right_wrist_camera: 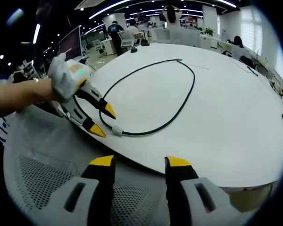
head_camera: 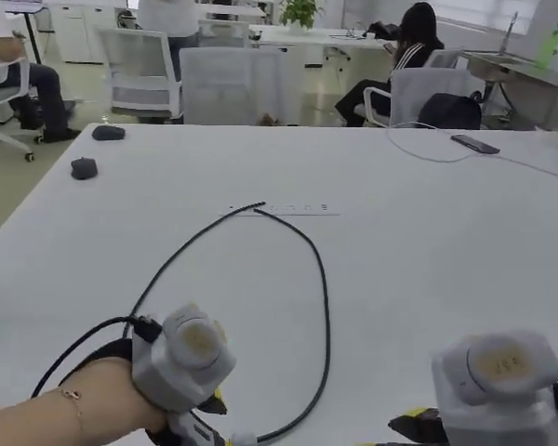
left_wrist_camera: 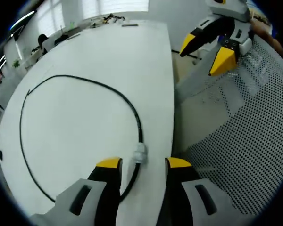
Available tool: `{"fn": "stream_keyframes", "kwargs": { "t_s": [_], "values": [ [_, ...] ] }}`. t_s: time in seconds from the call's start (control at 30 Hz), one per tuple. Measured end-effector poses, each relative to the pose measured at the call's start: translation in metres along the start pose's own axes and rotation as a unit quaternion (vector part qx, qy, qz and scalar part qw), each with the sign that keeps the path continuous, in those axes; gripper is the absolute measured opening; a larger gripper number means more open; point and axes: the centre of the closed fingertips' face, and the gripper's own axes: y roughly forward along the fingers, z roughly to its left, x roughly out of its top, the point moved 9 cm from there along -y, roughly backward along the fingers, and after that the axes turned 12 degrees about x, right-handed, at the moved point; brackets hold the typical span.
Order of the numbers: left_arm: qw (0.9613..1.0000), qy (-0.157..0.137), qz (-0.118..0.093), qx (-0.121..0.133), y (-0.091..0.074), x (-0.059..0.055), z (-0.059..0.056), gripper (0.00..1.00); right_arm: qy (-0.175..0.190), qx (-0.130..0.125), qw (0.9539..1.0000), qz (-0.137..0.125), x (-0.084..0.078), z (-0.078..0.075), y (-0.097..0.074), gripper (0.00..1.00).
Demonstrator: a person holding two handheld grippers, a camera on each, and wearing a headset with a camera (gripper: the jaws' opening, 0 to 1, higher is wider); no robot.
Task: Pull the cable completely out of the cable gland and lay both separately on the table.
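A long black cable [head_camera: 325, 307] lies in a big loop on the white table [head_camera: 428, 251]. Its near end runs into a small white cable gland [head_camera: 244, 438] at the table's front edge. My left gripper [head_camera: 214, 420] hovers over that end. In the left gripper view the gland [left_wrist_camera: 139, 153] lies just ahead of the open left gripper [left_wrist_camera: 144, 163], with the cable [left_wrist_camera: 108, 88] arcing away. The right gripper [head_camera: 405, 429] is off the table's front edge, open [right_wrist_camera: 140, 161], holding nothing. From it I see the left gripper [right_wrist_camera: 105, 124] straddling the gland [right_wrist_camera: 117, 130].
Two dark computer mice [head_camera: 84, 168] [head_camera: 108, 133] lie at the far left of the table, a phone [head_camera: 475, 144] with a white lead at the far right. A mesh chair back [right_wrist_camera: 47, 188] sits under the right gripper. Chairs and seated people are beyond the table.
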Motion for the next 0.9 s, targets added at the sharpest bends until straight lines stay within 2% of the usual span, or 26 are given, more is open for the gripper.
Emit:
{"fn": "stream_keyframes", "kwargs": {
  "t_s": [0.07,0.13,0.2,0.27,0.43,0.53,0.57,0.63,0.7,0.8,0.87,0.9],
  "values": [
    [0.9995,-0.015,0.009,-0.026,0.002,-0.001,-0.004,0.34,0.000,0.000,1.0000,0.000,0.000,0.000,0.000,0.43],
    [0.9997,-0.004,0.011,-0.021,0.004,0.000,-0.003,0.31,-0.001,0.000,1.0000,-0.001,0.000,0.000,0.000,0.43],
    [0.9995,0.010,0.021,-0.022,0.008,-0.002,-0.004,0.31,0.000,0.000,1.0000,-0.002,0.000,0.000,0.000,0.42],
    [0.9991,0.019,0.035,-0.011,0.014,-0.005,-0.003,0.29,-0.001,-0.001,1.0000,-0.002,0.000,0.000,0.000,0.42],
    [0.9996,0.014,0.024,0.005,0.020,0.000,0.000,0.19,-0.001,-0.001,1.0000,-0.002,0.000,0.001,0.000,0.42],
    [0.9996,-0.010,0.027,-0.006,0.019,0.000,0.004,0.17,-0.002,-0.001,1.0000,-0.001,0.000,0.001,0.000,0.42],
    [0.9996,-0.008,0.027,-0.004,0.018,0.000,0.005,0.17,-0.002,0.000,1.0000,0.000,0.000,0.001,0.000,0.42],
    [0.9994,-0.001,0.033,-0.005,0.015,0.001,0.005,0.17,-0.001,-0.001,1.0000,-0.003,0.000,0.001,0.000,0.40],
    [0.9993,-0.011,0.035,-0.006,0.004,0.005,0.004,0.17,-0.003,0.004,0.9999,0.009,0.000,0.000,-0.001,0.37],
    [0.9999,-0.005,0.014,-0.002,-0.012,0.013,0.003,0.17,-0.001,0.020,0.9997,0.011,0.001,-0.002,0.000,0.38],
    [0.9999,0.012,0.001,0.001,-0.027,0.019,0.002,0.17,-0.012,0.033,0.9990,0.027,0.001,-0.003,-0.001,0.40],
    [0.9998,0.018,-0.010,0.001,-0.035,0.023,0.002,0.17,-0.027,0.046,0.9975,0.046,0.002,-0.004,-0.001,0.42]
  ]
}}
